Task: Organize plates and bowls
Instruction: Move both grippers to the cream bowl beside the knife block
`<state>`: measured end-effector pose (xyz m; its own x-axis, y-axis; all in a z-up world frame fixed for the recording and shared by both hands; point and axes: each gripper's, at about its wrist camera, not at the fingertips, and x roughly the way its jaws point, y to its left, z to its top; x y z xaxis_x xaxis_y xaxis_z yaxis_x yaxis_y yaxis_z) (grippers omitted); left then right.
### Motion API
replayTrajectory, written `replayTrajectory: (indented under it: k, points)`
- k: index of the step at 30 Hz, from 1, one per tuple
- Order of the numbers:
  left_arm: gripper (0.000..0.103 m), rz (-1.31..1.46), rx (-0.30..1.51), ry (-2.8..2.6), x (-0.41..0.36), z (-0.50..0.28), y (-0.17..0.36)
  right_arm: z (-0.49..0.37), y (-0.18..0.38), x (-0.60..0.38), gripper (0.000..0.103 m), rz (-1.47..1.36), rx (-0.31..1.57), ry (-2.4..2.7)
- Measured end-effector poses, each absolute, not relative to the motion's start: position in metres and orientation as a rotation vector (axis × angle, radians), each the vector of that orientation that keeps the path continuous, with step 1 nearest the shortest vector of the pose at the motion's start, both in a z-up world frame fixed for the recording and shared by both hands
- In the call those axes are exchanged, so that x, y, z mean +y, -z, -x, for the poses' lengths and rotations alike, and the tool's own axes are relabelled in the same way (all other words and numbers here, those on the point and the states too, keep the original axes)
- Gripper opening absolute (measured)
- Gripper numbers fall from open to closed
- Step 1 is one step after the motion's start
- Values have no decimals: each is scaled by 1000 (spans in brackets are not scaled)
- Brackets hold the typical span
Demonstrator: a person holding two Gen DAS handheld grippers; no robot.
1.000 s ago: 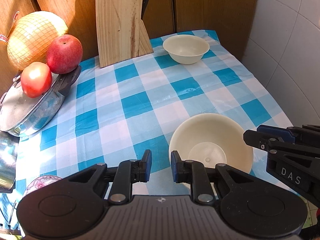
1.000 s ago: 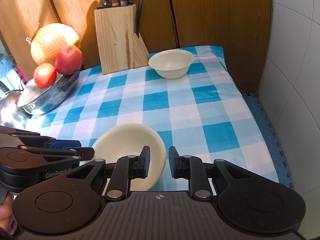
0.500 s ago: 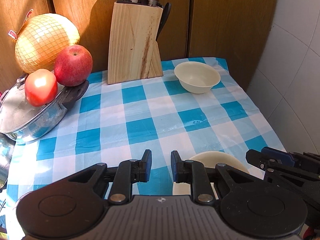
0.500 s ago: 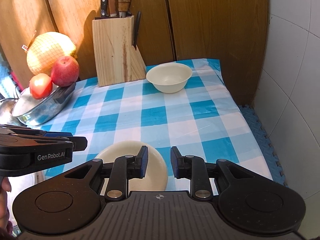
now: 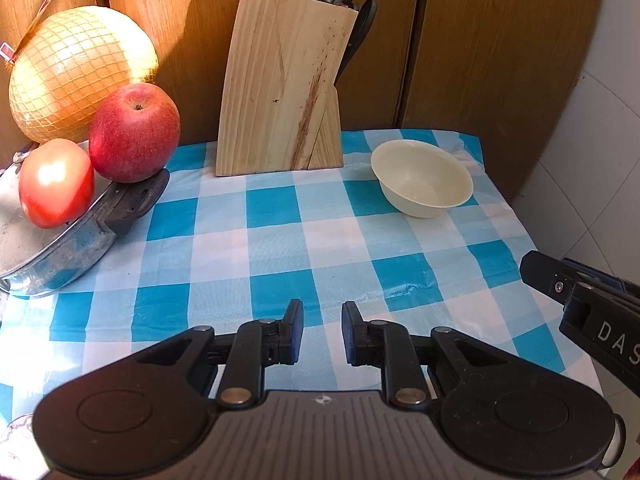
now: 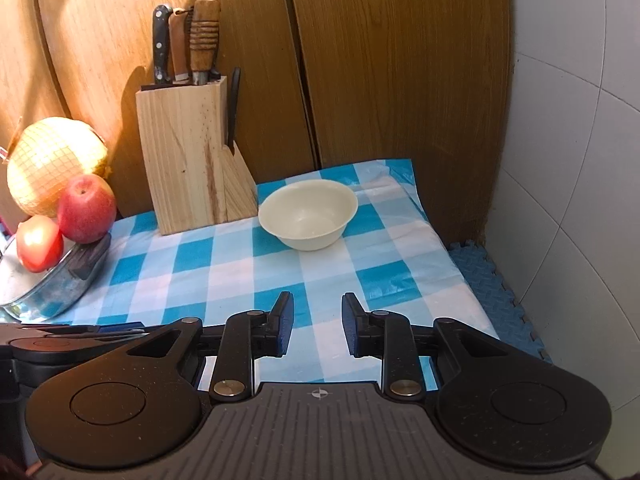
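Note:
A cream bowl point(image 5: 422, 180) stands at the far right of the blue checked cloth point(image 5: 280, 248), beside the knife block; it also shows in the right wrist view point(image 6: 308, 213). My left gripper point(image 5: 321, 332) is open and empty, above the near middle of the cloth. My right gripper point(image 6: 315, 328) is open and empty too, well short of the bowl. The right gripper shows from the side in the left wrist view point(image 5: 580, 300). The near bowl seen earlier is out of both views.
A wooden knife block point(image 5: 280, 92) stands at the back by the wooden wall. At the left a metal pot lid point(image 5: 52, 240) carries a tomato point(image 5: 54, 182), a red apple point(image 5: 134, 132) and a netted pomelo point(image 5: 76, 72). A blue foam mat point(image 6: 492, 292) lies right of the cloth.
Both grippers have pulled back and tilted up, so the near cream bowl has slid out of the bottom of both views. Both stay open and empty.

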<state>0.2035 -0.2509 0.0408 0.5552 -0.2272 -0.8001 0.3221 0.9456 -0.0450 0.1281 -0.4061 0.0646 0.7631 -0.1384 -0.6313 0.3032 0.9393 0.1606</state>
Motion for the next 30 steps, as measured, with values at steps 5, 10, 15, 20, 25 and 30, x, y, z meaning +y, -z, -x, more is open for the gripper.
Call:
replayTrajectory:
  k: [5,10,15,20,25,30]
  points:
    - [15,-129,921,307,-257,-213,-37,-146,-59,-411,38,-285,668,255]
    - [15,-112,941,293,-262,-229,-30,-162,-57,-417,38,-309,669,270]
    - [15,-134,939,307,-276,-238,-26,-173,-54,-426,38,-329,667,280]
    - [15,-140,964,317,-284,-250,-15,-184,-45,-440,38,-357,683,299]
    - [15,-121,964,321,-289,-264,-14,-197,-39,-452,39,-391,689,312]
    - [15,-78,967,331,-296,-283,-15,-215,-33,-461,39,-416,697,325]
